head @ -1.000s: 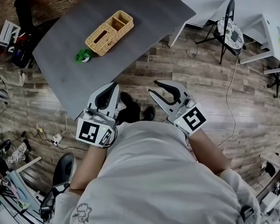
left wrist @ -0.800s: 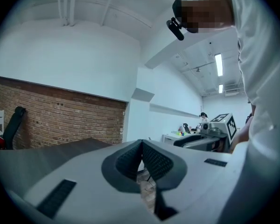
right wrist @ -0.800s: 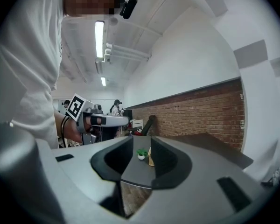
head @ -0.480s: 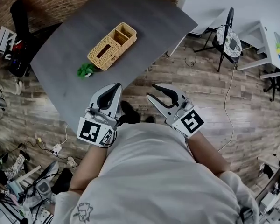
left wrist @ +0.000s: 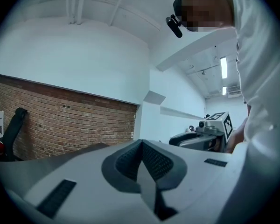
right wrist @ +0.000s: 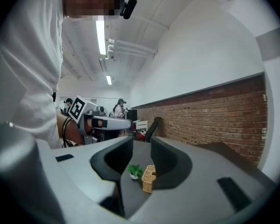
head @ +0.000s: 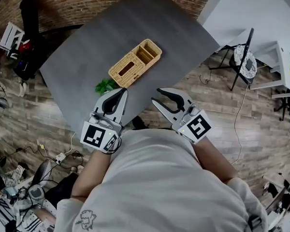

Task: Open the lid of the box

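Drawn nearer over the last second to the wicker box [head: 135, 63] on the grey tabletop [head: 82, 52], small green plant [head: 105, 86] just beside the box; left gripper [head: 120, 92] jaws together, right gripper [head: 157, 95] jaws apart and empty, both short of the box.

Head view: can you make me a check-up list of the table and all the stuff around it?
Surface: dark grey table, mostly bare.
Job's things: woven box, slotted lid lying flat, not yet opened.
Clutter: small green plant by the box's near end.
Grippers: left tongs shut, empty; right tongs open, empty; both short of the box.
Cables: white cable on the floor at right; power strip with cord at left.
Surroundings: brick wall, wooden floor, black chair, white desk.
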Motion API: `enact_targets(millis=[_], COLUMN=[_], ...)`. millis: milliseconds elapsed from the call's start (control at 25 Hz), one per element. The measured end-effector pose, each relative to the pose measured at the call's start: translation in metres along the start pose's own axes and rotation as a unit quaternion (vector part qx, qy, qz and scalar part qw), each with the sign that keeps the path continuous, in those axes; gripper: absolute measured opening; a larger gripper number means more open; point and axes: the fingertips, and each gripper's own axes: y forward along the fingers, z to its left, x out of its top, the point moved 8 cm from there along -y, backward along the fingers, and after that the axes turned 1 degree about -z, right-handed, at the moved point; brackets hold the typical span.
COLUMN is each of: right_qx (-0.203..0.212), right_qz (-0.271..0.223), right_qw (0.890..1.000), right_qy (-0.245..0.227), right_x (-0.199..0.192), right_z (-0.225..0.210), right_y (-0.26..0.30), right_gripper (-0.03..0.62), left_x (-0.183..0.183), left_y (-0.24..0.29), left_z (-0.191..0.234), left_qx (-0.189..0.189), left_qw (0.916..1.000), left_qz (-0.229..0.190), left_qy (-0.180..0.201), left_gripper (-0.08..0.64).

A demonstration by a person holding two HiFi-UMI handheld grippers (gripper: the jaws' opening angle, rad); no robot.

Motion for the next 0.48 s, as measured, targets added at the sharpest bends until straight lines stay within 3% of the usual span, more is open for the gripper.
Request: enact_targets(millis=[240,480], right_qx=[0.058,0.103], right_qz=[0.009,0.010], right_qw=[0.998,0.995], right_qy=[0.012,0.010], right_x=[-0.002,-0.004], right_z=[0.000,-0.018], right_y=[0.044,0.074], right_gripper=[0.132,0.133], left_x=[-0.009,-0.008], left_y=[-0.012,-0.015], left_z=[0.022,0.038], left_qx=[0.014,0.064], left_qw=[0.9997,0.9977], left_qz=[0.022,0.023], left_qy=[-0.004,-0.006], left_gripper=[0.011,0.011])
